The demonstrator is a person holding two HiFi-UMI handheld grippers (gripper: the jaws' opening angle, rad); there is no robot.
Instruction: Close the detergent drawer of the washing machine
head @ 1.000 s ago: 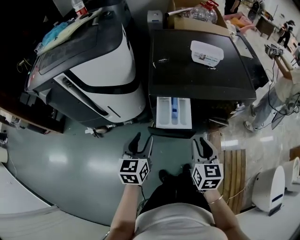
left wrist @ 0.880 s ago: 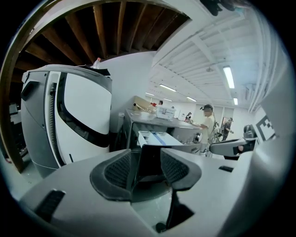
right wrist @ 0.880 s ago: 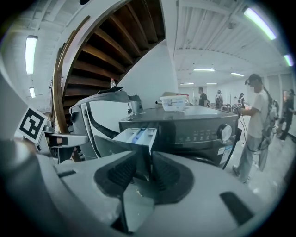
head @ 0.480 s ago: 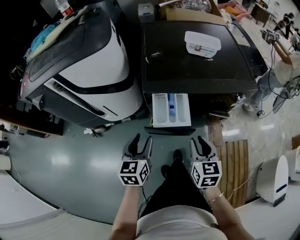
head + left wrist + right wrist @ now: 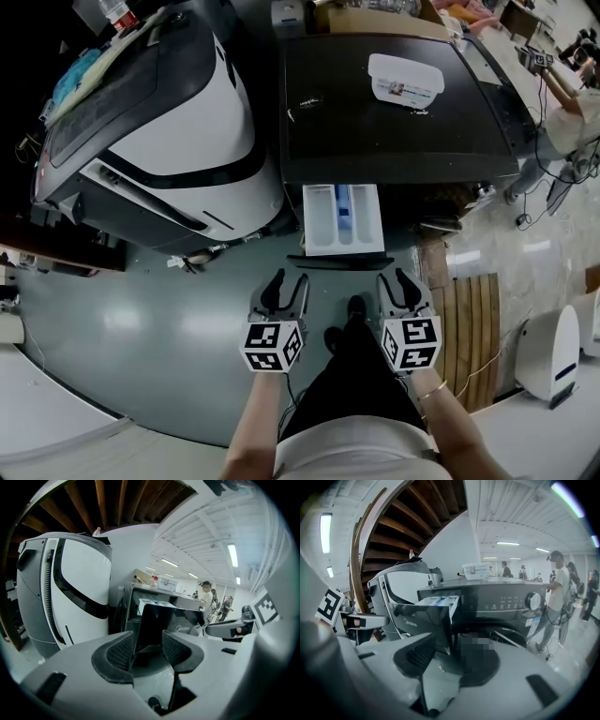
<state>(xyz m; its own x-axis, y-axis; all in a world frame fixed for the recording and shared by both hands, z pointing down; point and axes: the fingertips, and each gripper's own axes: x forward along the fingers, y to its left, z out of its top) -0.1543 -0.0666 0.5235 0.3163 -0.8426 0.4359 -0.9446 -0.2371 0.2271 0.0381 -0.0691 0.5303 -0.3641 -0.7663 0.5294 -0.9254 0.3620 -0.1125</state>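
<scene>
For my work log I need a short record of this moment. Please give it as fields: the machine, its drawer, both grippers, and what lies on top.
washing machine: dark body, flat top
detergent drawer: pulled out, white with a blue part
plastic box: on the machine's top, near the back
left gripper: open, nothing between the jaws, apart from the drawer
right gripper: jaws have just been opening, nothing between them, apart from the drawer
task state: drawer not yet closed

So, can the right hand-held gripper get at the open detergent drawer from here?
Probably yes. The right hand-held gripper, its jaws just opened wider with nothing between them, hangs in front of the pulled-out detergent drawer, and nothing stands between the two.
</scene>
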